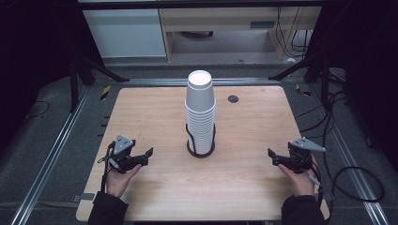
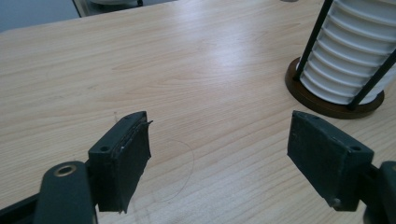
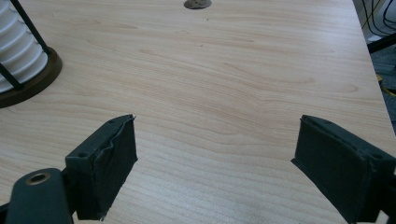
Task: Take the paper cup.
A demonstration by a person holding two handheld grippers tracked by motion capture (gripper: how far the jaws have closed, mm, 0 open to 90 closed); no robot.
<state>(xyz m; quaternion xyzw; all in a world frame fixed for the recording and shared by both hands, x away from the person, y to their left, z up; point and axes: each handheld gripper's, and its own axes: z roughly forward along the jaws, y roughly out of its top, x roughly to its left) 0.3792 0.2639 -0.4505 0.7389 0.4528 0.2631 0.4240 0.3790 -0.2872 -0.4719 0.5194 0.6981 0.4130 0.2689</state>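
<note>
2 grippers sit low at the near end of the wooden table [image 1: 155, 197], each held in 1 hand of the person whose dark sleeves come in from the bottom edge of the high view.

Left gripper [image 1: 146, 157]: near-left part of the table, jaws pointing toward the table's middle. In the left gripper view its jaws stand apart with bare wood between the pads [image 2: 133, 154]; released, grasping nothing.

Right gripper [image 1: 273, 156]: near-right part of the table, jaws also pointing inward. In the right gripper view the jaws stand wide apart, pads [image 3: 116, 156] over bare wood; released, nothing between them.

The 2 grippers lie well apart from each other, with the cup stack between them and a little farther off.

Stack of white paper cups [image 1: 200, 110]: stands upright at the table's middle, nested inside a black wire holder [image 1: 200, 149] with a round dark base. Several ribbed rims show in the lower part of the stack; the top cup rises well above the holder's wires. Neither gripper touches the stack or the holder.

Farther back: 1 small round dark grommet [image 1: 233, 99] in the tabletop, right of the stack. Beyond the table's far edge, pale cabinets [image 1: 126, 30] on the floor and loose cables [image 1: 291, 37] at the far right.
</note>
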